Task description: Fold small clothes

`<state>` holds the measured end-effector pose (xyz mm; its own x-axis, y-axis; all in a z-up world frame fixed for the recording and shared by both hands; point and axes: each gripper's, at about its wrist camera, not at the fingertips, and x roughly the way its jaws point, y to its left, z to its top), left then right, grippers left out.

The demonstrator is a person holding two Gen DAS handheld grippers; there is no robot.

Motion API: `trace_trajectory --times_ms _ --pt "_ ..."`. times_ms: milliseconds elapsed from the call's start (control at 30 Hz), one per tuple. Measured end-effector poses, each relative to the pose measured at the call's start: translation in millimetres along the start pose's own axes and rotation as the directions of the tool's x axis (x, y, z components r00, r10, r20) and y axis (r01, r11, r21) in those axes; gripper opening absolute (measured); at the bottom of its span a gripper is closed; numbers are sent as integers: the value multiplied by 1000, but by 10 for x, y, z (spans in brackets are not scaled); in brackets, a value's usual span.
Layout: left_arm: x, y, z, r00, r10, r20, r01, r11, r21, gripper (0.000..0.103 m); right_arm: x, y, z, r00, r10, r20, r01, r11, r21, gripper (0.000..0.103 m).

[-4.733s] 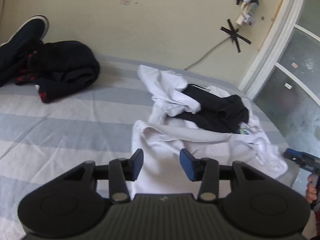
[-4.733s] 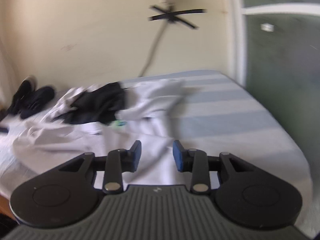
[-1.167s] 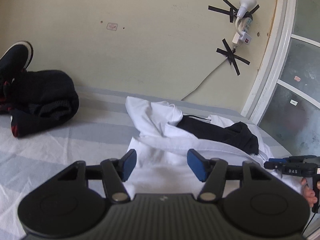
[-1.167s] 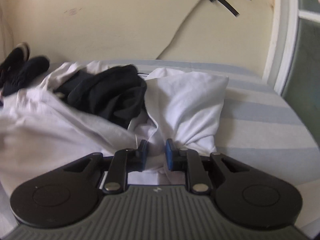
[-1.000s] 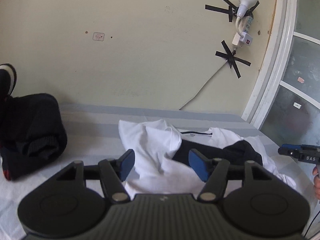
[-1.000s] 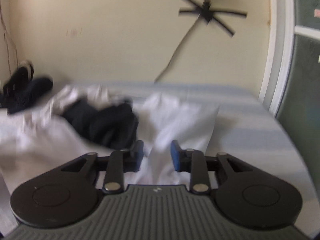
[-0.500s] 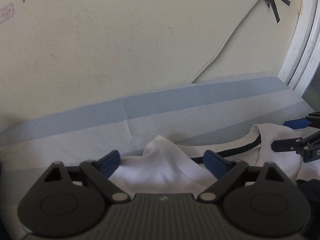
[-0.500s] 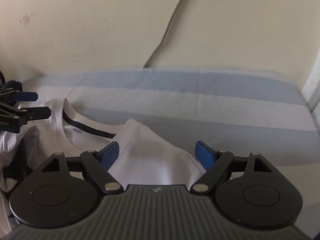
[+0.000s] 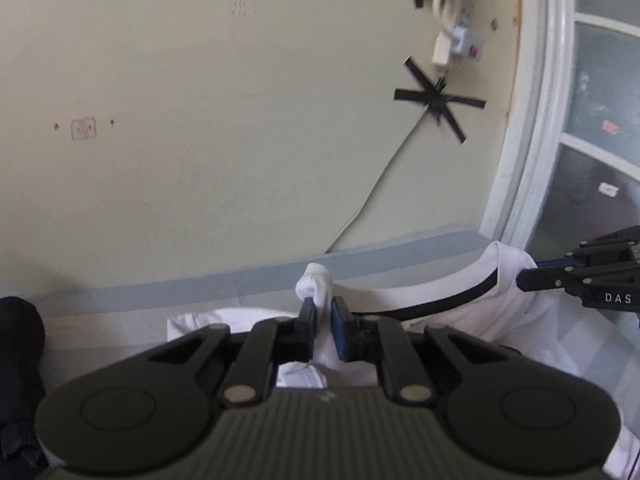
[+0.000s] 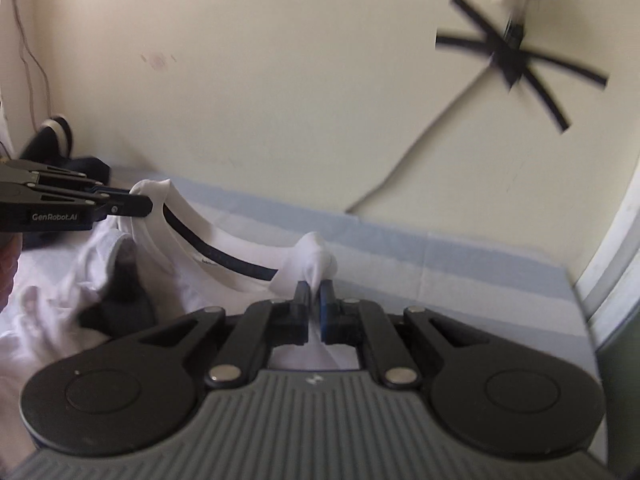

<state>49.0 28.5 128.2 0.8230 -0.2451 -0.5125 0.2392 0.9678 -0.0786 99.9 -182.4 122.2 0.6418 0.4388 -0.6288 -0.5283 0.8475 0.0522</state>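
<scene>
A white T-shirt (image 9: 472,312) with a dark-trimmed collar hangs stretched between both grippers above the striped bed. My left gripper (image 9: 323,314) is shut on a bunched shoulder of the shirt. My right gripper (image 10: 315,300) is shut on the other shoulder of the white T-shirt (image 10: 200,264). The right gripper also shows at the right edge of the left wrist view (image 9: 528,278), and the left gripper at the left edge of the right wrist view (image 10: 146,202). A black garment (image 10: 120,304) lies among white cloth under the shirt.
The blue and white striped bed (image 10: 460,276) runs along a cream wall (image 9: 240,120). A dark clothes pile (image 9: 16,344) lies at the left, with a shoe (image 10: 52,136) by the wall. A taped cable and plug (image 9: 456,44) hang on the wall. A window frame (image 9: 532,120) stands at the right.
Both grippers closed on the shirt's shoulders, having been open over it half a second ago. The shirt is now lifted and stretched between them.
</scene>
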Motion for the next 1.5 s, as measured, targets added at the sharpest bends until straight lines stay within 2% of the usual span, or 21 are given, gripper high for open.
trace_trajectory --times_ms 133,300,400,500,533,567,600,633,667,733,800,900,1000,1033,1067,1133,1167,1267,1300,1400,1500 --pt "-791 -47 -379 996 -64 56 65 998 -4 9 -742 301 -257 997 12 73 -9 999 -45 8" --pt "-1368 -126 -955 990 -139 40 139 990 -11 10 -1248 583 -891 997 33 74 -33 999 -4 8" --pt "-1393 -185 -1279 989 -147 -15 146 988 -42 14 -1306 751 -1350 999 20 49 -23 999 46 8" --pt "-1295 -176 -1558 983 -150 -107 142 987 -75 18 -1185 898 -1736 1000 4 11 -5 994 113 8" --pt "-1284 -173 -1615 980 -151 -132 141 987 -81 24 -1110 941 -1842 1000 -8 -11 9 992 124 9" --pt "-1304 -167 -1667 976 -156 -149 145 986 -84 36 -1020 977 -1930 999 -21 -48 27 991 127 11" --pt "-1358 -150 -1687 974 -167 -150 157 984 -79 42 -1039 1016 -1976 999 -36 -17 38 992 118 13" --pt "-1447 -126 -1692 975 -177 -135 169 983 -65 52 -1080 1049 -1977 999 -29 -17 30 994 103 23" --pt "-1573 -96 -1681 978 -180 -103 176 983 -44 55 -1144 1057 -1960 1000 8 -26 -5 995 98 28" --pt "-1811 -11 -1602 980 -196 -37 195 980 -38 57 -1351 1015 -1917 994 104 26 -107 989 99 40" --pt "-1980 93 -1442 972 -233 40 235 969 -81 58 -1551 984 -1806 986 137 96 -146 985 88 41" --pt "-1968 164 -1194 962 -244 122 260 956 -134 57 -1620 941 -1533 978 92 185 -113 988 104 43" --pt "-1701 183 -1060 964 -241 113 258 951 -171 45 -1372 984 -1234 973 1 230 -39 987 157 43" --pt "-1598 202 -1034 967 -243 81 254 945 -205 35 -1273 1035 -1182 973 -20 232 -20 986 168 43" --pt "-1512 236 -1017 962 -269 52 273 927 -258 33 -1169 1095 -1149 972 -22 235 -19 985 172 43" --pt "-1511 299 -1020 939 -339 66 342 885 -316 33 -953 1163 -1096 974 3 226 -45 982 182 43" --pt "-1583 303 -1029 938 -334 87 345 889 -300 33 -825 1138 -1175 982 7 190 -41 983 179 43" --pt "-1904 375 -1085 955 -253 152 284 927 -244 39 -572 1198 -1391 995 -67 74 59 992 112 43" --pt "-1984 436 -1107 957 -239 163 274 928 -251 39 -548 1175 -1468 997 -58 51 52 993 105 43" --pt "-2116 629 -1102 965 -196 176 243 920 -306 39 -617 1157 -1643 999 -30 44 26 996 88 44" --pt "-2181 706 -1023 966 -136 221 203 926 -318 42 -632 1217 -1678 998 -51 38 50 998 29 45"
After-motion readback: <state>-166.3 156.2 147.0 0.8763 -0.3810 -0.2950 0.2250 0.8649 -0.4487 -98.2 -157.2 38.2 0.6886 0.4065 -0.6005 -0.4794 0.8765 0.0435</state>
